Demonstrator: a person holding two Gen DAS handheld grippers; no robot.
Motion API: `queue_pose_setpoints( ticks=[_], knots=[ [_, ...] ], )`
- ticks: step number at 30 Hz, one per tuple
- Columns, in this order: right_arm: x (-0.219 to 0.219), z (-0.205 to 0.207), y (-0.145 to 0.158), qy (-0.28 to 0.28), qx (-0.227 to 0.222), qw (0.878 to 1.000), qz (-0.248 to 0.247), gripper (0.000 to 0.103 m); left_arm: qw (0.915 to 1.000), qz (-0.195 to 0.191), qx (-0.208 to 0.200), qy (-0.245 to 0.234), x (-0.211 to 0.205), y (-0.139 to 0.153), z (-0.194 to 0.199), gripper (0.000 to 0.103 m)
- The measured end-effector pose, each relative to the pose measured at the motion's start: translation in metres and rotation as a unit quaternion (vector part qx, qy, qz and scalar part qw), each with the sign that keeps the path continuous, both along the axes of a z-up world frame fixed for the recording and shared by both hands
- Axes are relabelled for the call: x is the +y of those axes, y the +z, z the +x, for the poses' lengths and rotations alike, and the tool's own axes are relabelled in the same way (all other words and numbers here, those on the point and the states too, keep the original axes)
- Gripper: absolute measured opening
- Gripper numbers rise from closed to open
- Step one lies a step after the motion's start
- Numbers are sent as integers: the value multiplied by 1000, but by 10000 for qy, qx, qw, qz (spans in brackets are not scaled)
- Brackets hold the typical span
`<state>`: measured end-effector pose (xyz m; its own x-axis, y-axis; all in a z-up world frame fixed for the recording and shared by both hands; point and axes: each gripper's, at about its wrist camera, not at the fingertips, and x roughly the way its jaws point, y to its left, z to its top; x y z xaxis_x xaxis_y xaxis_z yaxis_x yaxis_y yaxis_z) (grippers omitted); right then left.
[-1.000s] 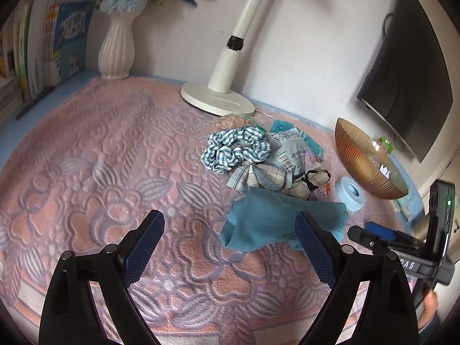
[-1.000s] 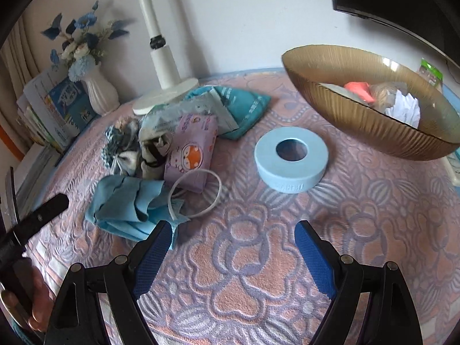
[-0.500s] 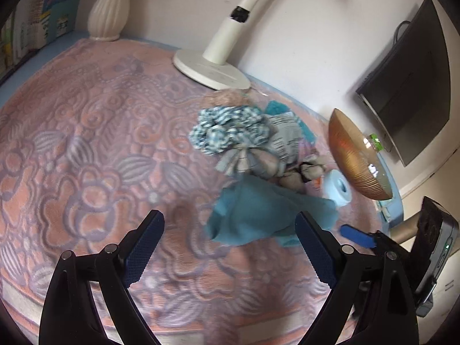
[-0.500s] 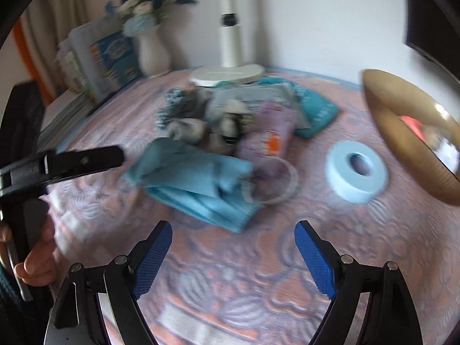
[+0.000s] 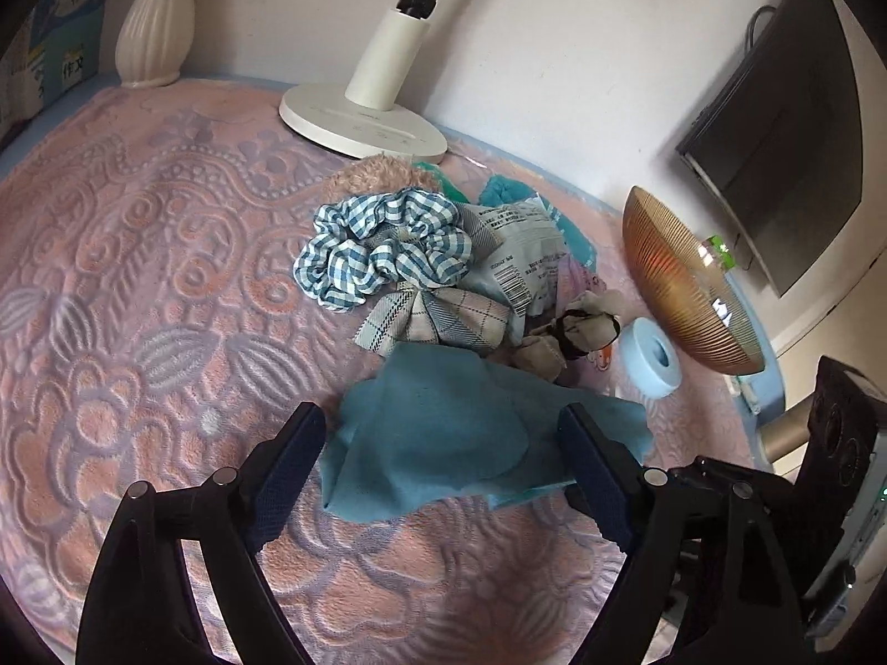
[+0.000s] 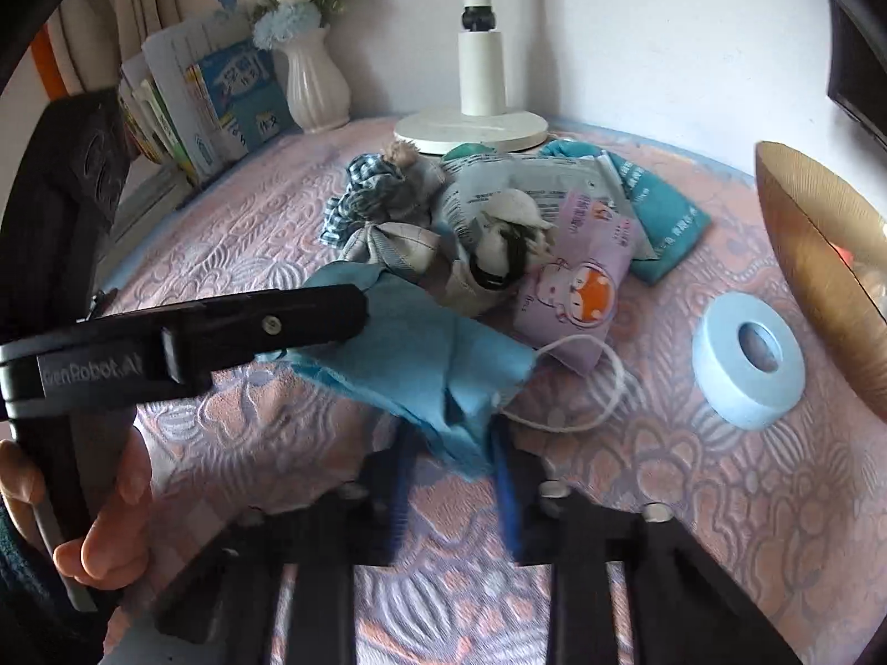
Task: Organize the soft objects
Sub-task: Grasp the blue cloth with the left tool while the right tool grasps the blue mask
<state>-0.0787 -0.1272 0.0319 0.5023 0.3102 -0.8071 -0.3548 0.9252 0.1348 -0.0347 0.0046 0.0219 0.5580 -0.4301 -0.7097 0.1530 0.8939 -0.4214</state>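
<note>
A crumpled blue cloth [image 5: 443,443] lies on the pink patterned mat in front of a pile of soft things: a blue checked scrunchie [image 5: 382,249], a grey plaid bow [image 5: 438,321], tissue packs [image 6: 576,277] and a small beige scrunchie [image 5: 576,332]. My left gripper [image 5: 443,465] is open, its fingers either side of the cloth's near part. My right gripper [image 6: 452,476] has narrowed on the cloth's [image 6: 421,354] near corner, which sits between its blurred fingers.
A gold ribbed bowl [image 5: 682,288] stands at the right with a light blue tape roll [image 5: 654,357] beside it. A white lamp base [image 5: 360,122] and white vase [image 5: 155,27] stand at the back. Books [image 6: 188,105] line the left edge.
The right gripper swung left onto the blue cloth and its fingers closed in from wide open. The left gripper moved down closer to the cloth, still open.
</note>
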Motion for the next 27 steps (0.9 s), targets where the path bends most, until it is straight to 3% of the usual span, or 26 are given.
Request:
queue_pose_setpoints(
  ticks=[8, 13, 16, 19, 21, 22, 24, 26, 27],
  knots=[
    [-41, -37, 14, -383, -166, 9991, -123, 17, 9985, -488, -45, 238, 22, -5, -4, 84],
    [-70, -65, 27, -696, -293, 9963, -418, 17, 9994, -283, -93, 170, 16, -3, -8, 86],
    [-84, -69, 26, -673, -75, 9970, -364, 22, 9998, -129, -59, 123, 8, -4, -5, 88],
    [-88, -67, 24, -535, 159, 9984, -114, 46, 9998, 159, -13, 144, -2, -3, -3, 91],
    [-83, -69, 30, -486, -80, 9988, -43, 76, 9980, 626, 11, 118, -15, -2, -2, 91],
    [-79, -69, 34, -440, -164, 9989, -53, 81, 9962, 867, 0, 92, -23, -2, -2, 90],
    [-67, -67, 38, -316, -237, 9992, -68, 84, 9900, 1409, -34, -14, -40, -3, -2, 72],
    [-56, -65, 38, -248, -278, 9992, -149, 84, 9806, 1945, -174, -152, -58, -4, -5, 36],
    [-50, -62, 35, -303, -252, 9990, -230, 84, 9791, 2001, -263, -264, -63, -3, -6, 30]
  ],
)
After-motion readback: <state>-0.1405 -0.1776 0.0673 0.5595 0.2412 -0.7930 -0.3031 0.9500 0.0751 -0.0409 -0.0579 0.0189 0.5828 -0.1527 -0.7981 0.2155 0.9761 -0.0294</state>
